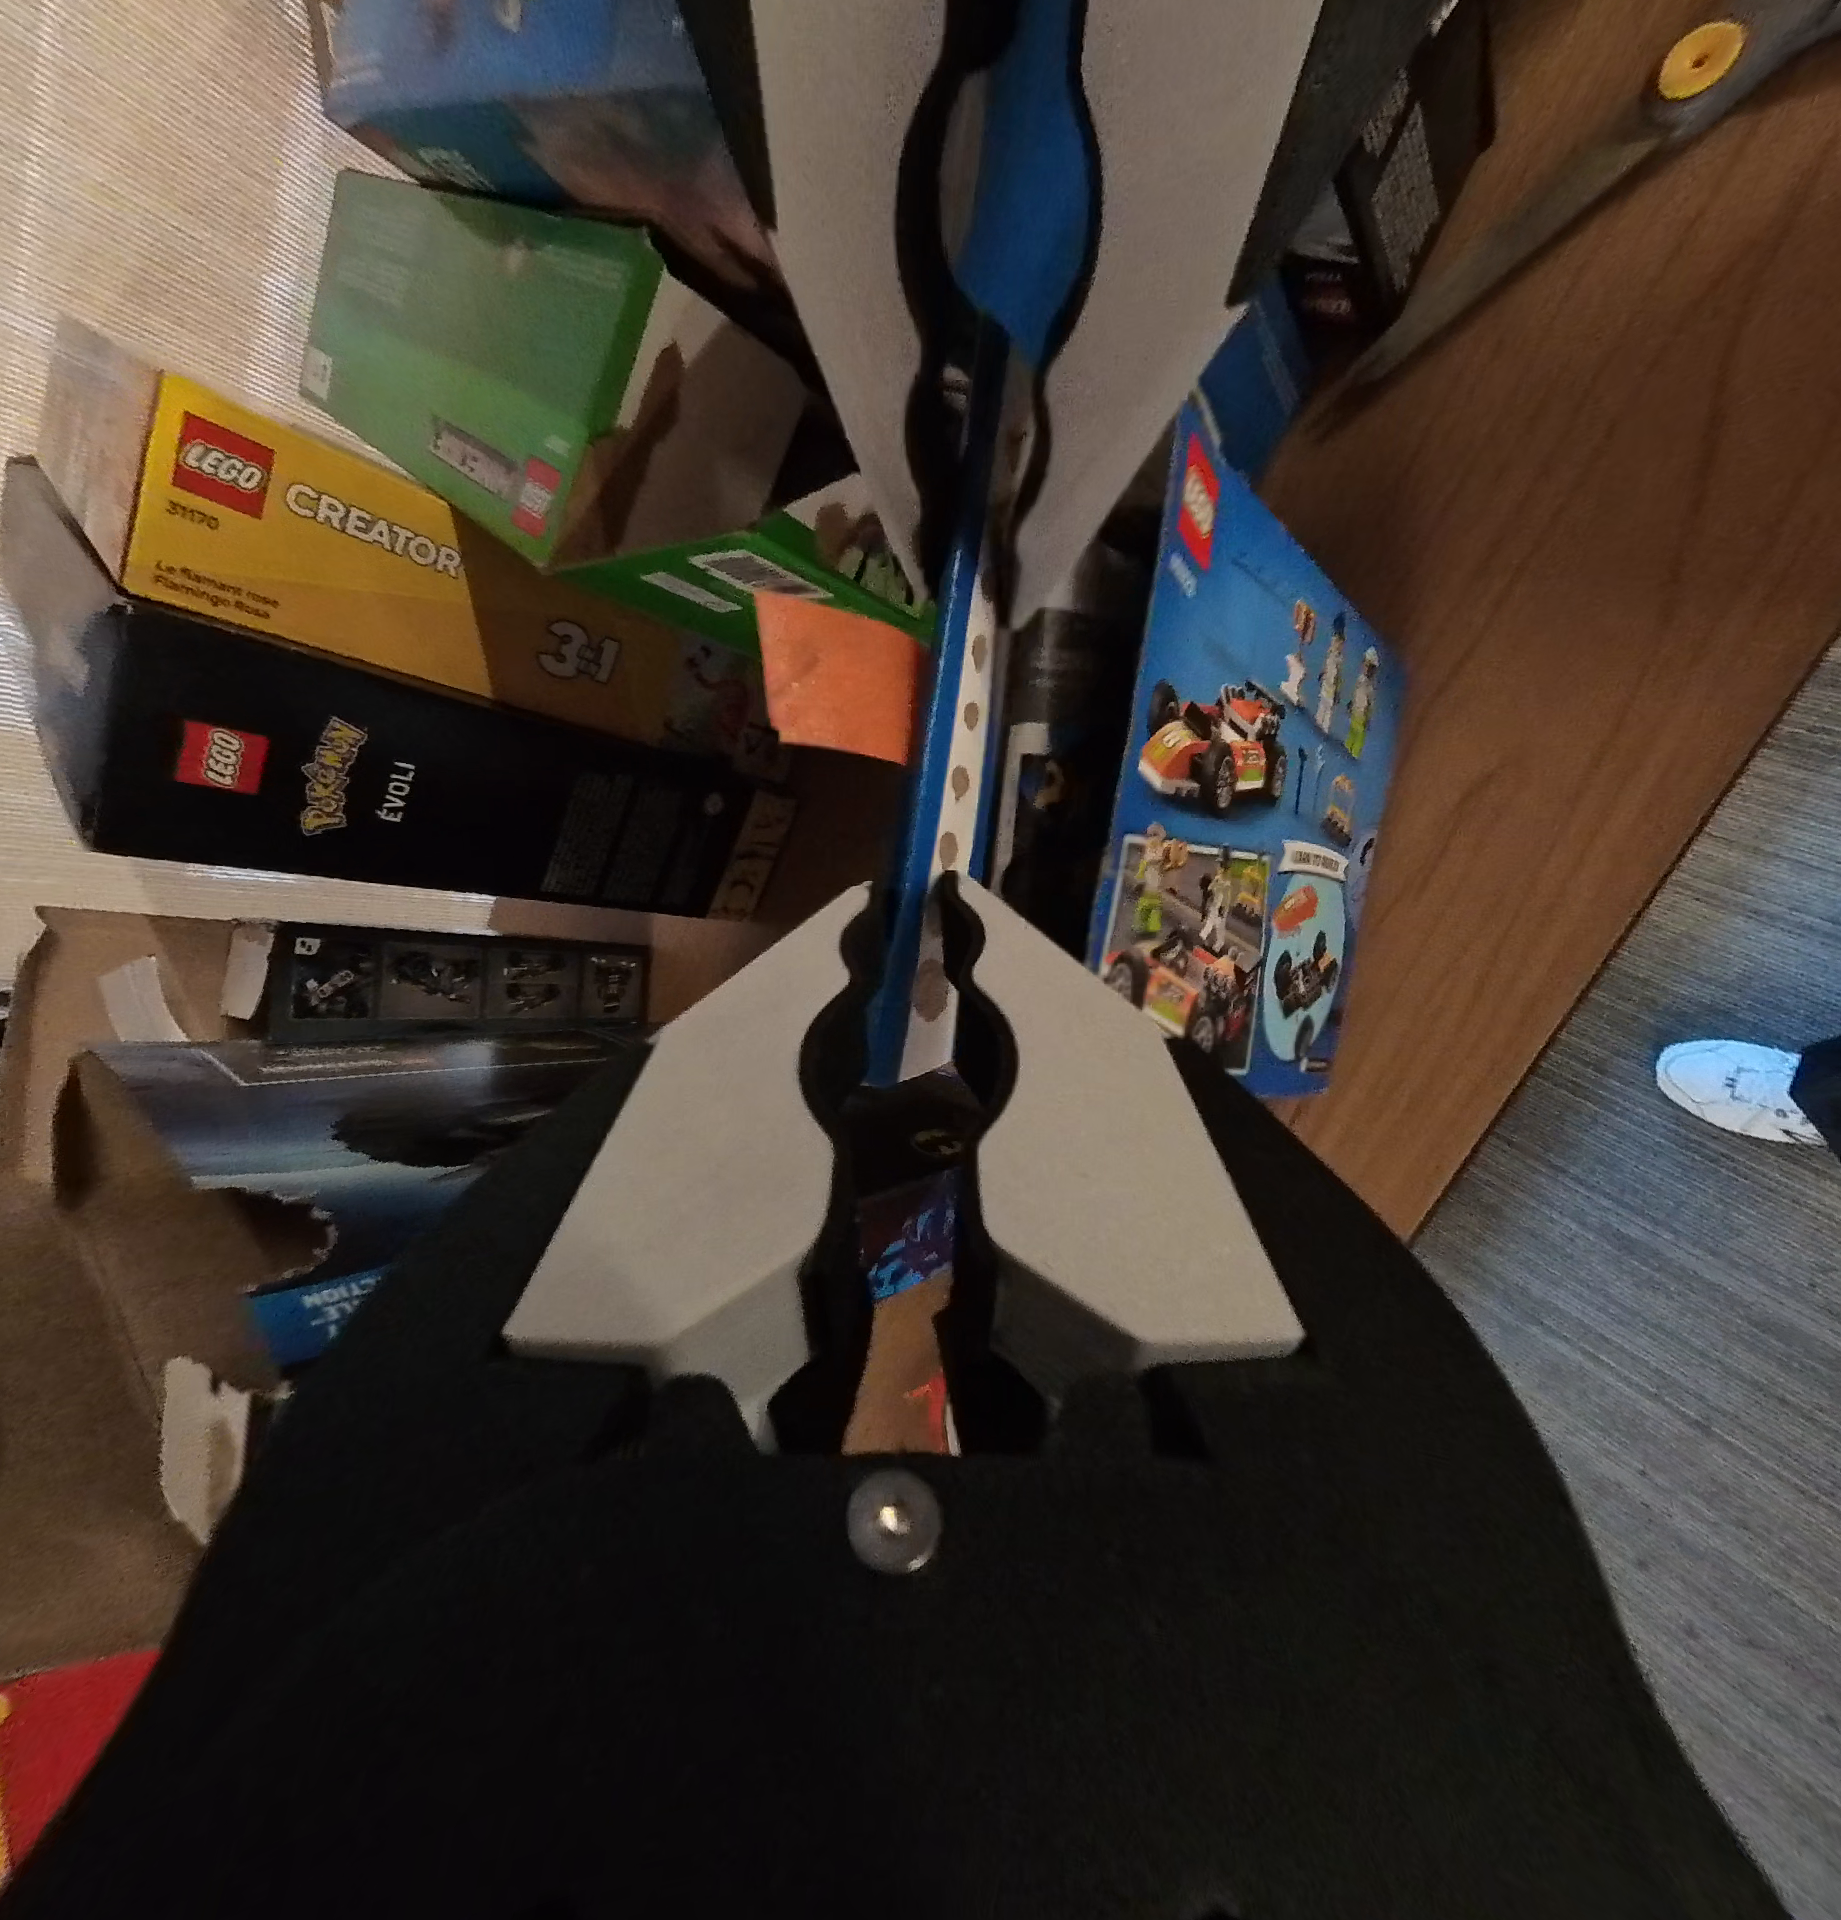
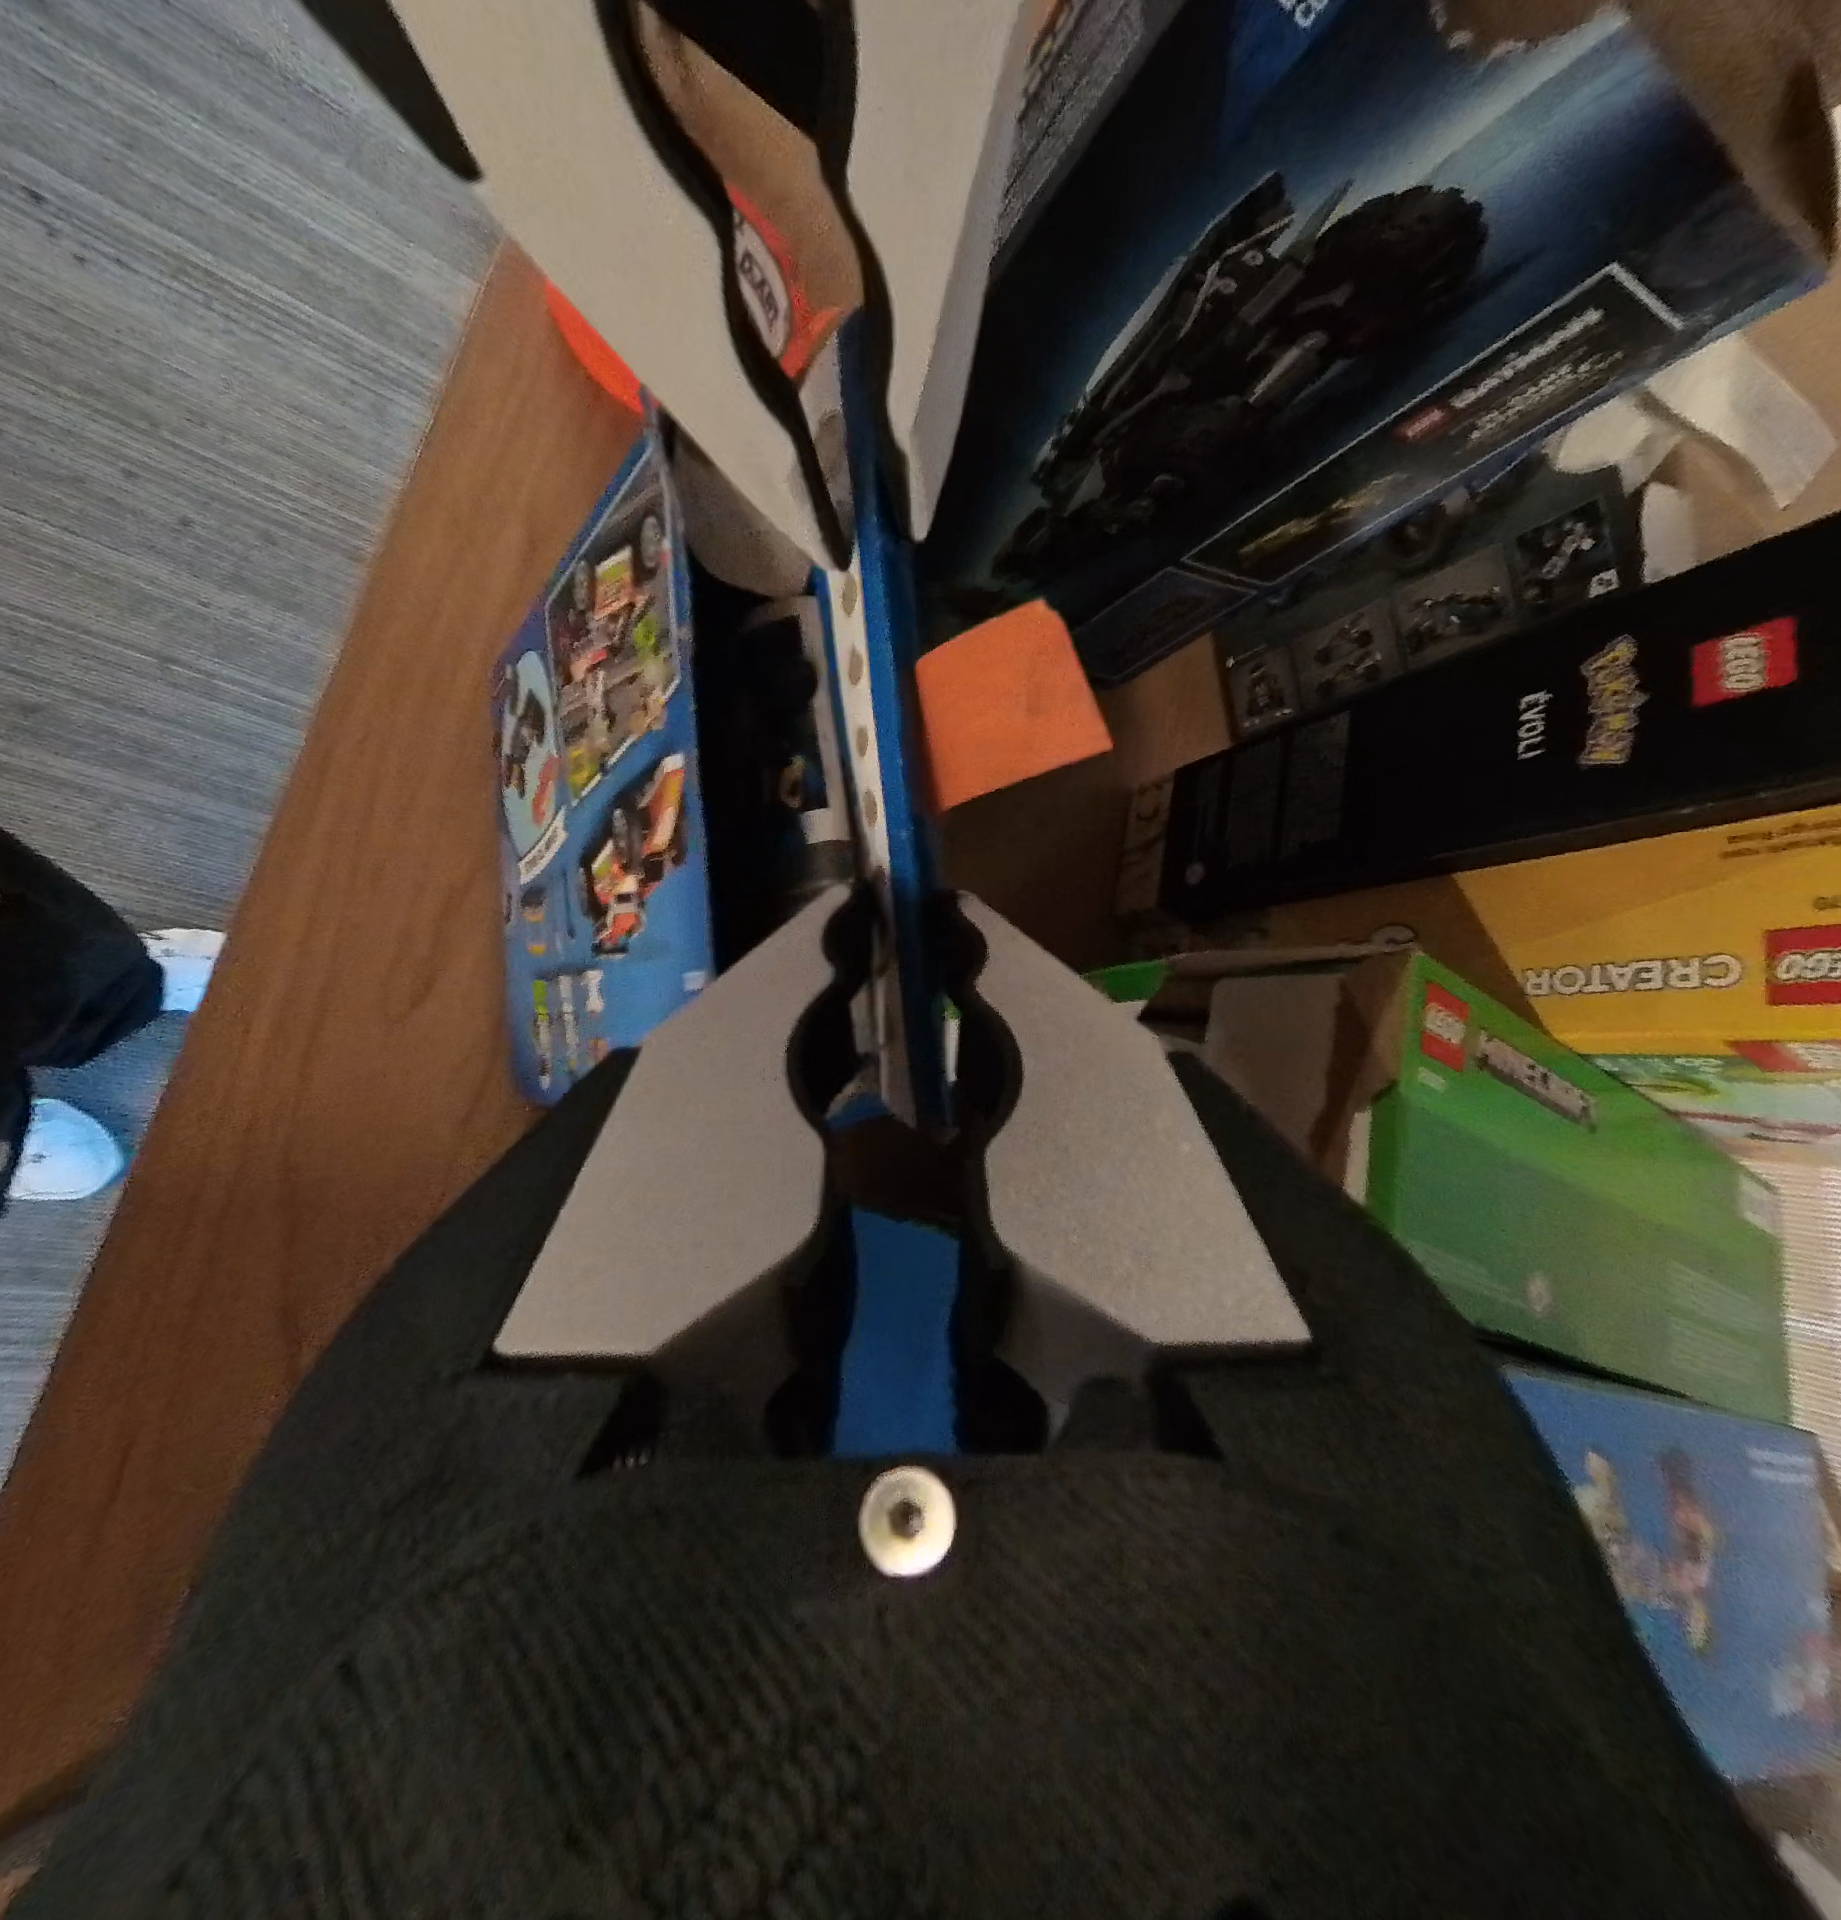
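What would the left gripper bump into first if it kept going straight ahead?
Probably the right gripper, facing it at the far end of the thin blue box edge both are shut on. The left gripper points straight along that edge; depth is unclear.

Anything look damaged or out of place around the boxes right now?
Yes. The brown carton has a ragged, torn flap. The green box lies tilted across the yellow box instead of flat. Both grippers, left and right, pinch one thin blue flap from opposite ends.

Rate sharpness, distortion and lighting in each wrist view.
Left wrist view: fisheye bending at the edges, green box soft, black box sharper, lighting warm and dim. Right wrist view: the same distortion, green box smeared, orange patch clearer, no glare.
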The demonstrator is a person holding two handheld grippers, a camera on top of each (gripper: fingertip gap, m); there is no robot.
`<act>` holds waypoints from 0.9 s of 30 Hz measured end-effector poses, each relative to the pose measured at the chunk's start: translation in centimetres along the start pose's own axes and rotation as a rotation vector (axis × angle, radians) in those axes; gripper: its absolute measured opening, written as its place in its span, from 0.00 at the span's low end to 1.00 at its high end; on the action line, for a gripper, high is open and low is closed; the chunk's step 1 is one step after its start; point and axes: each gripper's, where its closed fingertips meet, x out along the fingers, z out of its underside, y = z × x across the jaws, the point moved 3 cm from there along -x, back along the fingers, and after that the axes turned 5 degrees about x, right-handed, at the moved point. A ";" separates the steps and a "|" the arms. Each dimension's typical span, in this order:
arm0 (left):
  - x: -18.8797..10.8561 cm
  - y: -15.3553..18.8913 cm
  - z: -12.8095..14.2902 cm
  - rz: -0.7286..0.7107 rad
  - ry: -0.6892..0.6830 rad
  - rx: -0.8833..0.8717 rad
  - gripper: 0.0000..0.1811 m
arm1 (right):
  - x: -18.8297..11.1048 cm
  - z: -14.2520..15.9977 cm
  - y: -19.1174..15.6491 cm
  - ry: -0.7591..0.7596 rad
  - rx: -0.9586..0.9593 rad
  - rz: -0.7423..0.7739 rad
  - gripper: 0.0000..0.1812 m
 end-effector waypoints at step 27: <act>0.6 0.1 -0.1 0.026 0.047 0.054 0.00 | -0.2 -0.5 -0.1 0.066 0.100 -0.052 0.04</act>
